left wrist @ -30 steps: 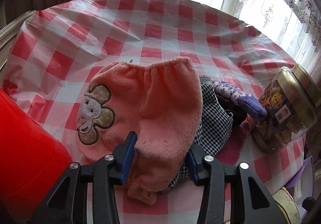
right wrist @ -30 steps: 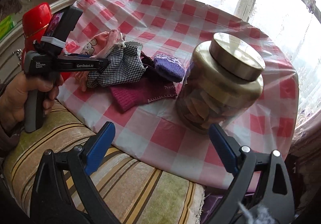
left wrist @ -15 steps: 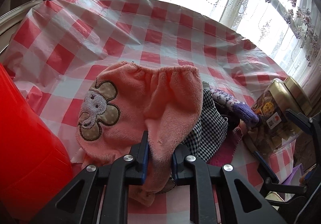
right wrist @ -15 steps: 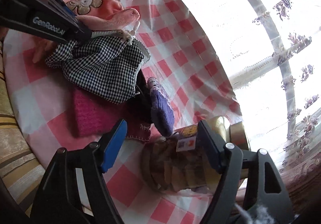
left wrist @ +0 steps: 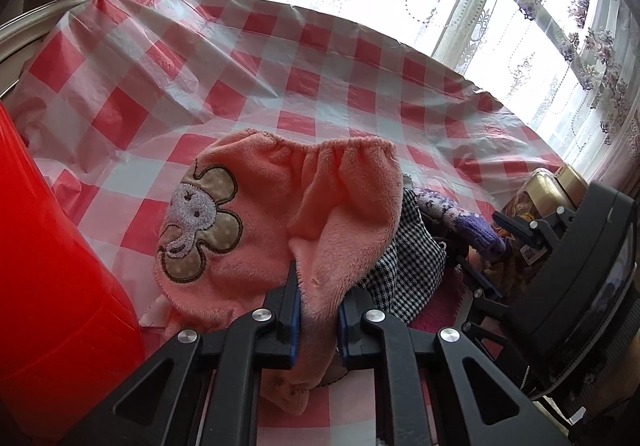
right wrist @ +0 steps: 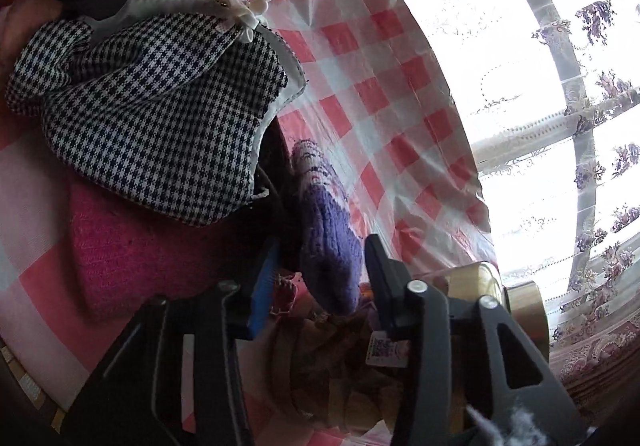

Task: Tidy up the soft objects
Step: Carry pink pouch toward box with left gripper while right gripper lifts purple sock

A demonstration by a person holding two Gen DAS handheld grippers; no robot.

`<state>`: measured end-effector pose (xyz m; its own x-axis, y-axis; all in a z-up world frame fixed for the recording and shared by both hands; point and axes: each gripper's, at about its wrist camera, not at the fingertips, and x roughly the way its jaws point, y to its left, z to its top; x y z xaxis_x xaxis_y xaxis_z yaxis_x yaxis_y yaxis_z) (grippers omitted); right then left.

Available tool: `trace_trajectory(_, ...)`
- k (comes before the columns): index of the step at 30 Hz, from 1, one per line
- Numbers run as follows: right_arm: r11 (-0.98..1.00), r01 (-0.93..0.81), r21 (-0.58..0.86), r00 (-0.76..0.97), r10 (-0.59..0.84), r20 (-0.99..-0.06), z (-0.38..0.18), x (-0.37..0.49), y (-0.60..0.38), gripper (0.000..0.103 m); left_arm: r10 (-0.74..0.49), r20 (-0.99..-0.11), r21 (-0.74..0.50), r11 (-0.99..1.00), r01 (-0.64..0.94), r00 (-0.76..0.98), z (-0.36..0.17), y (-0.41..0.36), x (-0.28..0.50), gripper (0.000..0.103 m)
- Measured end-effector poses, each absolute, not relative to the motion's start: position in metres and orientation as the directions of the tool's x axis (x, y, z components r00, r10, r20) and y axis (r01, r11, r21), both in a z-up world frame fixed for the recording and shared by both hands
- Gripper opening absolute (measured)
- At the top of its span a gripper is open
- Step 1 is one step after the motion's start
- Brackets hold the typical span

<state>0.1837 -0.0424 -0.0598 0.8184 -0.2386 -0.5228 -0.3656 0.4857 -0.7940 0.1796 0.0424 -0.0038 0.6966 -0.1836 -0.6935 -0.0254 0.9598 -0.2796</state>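
Pink fleece trousers (left wrist: pixel 280 230) sit pinched in my left hand-held gripper (left wrist: pixel 318 320); my right hand-held gripper (right wrist: pixel 316 282), jaws closing around the purple sock (right wrist: pixel 328 246), should bite its toe only.

Round table (left wrist: pixel 320 58), draped in a red-and-white checked plastic cloth, is bearing peach fleece trousers (left wrist: pixel 280 230), a houndstooth garment (right wrist: pixel 160 118), a magenta knit (right wrist: pixel 132 262), a purple knitted sock (right wrist: pixel 324 246), a gold-lidded jar (left wrist: pixel 540 190) and a red container (left wrist: pixel 48 286).
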Motion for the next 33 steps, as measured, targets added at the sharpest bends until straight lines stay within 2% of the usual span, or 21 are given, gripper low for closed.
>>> trace_trajectory(1, 0.502, -0.366, -0.783, 0.814, -0.235, -0.531, -0.058, 0.187, -0.044, 0.020, -0.183, -0.691, -0.280, 0.960, -0.025, 0.699, -0.003, 0.043, 0.179, 0.013)
trace_trajectory(3, 0.527, -0.358, -0.771, 0.816, -0.224, -0.533, -0.052, 0.193, -0.051, 0.018, -0.182, -0.685, -0.280, 0.960, -0.024, 0.706, -0.002, 0.043, 0.178, 0.012)
trace_trajectory(11, 0.676, -0.295, -0.675, 0.840, -0.153, -0.520, -0.001, 0.179, -0.077, 0.018, -0.137, -0.622, -0.243, 0.970, -0.023, 0.770, 0.014, 0.041, 0.166, 0.010)
trace_trajectory(20, 0.802, -0.310, -0.511, 0.853, -0.003, -0.523, 0.061, 0.124, -0.108, 0.018, -0.106, -0.515, -0.210, 0.978, -0.005, 0.850, 0.043, 0.037, 0.141, 0.008)
trace_trajectory(28, 0.882, -0.302, -0.363, 0.830, 0.056, -0.555, 0.079, 0.070, -0.143, 0.018, -0.173, -0.415, -0.241, 0.968, 0.076, 0.893, 0.082, 0.026, 0.110, 0.008)
trace_trajectory(33, 0.925, -0.230, -0.304, 0.827, 0.021, -0.562, 0.088, 0.039, -0.189, 0.018, -0.254, -0.409, -0.253, 0.954, 0.159, 0.876, 0.095, 0.003, 0.094, 0.008)
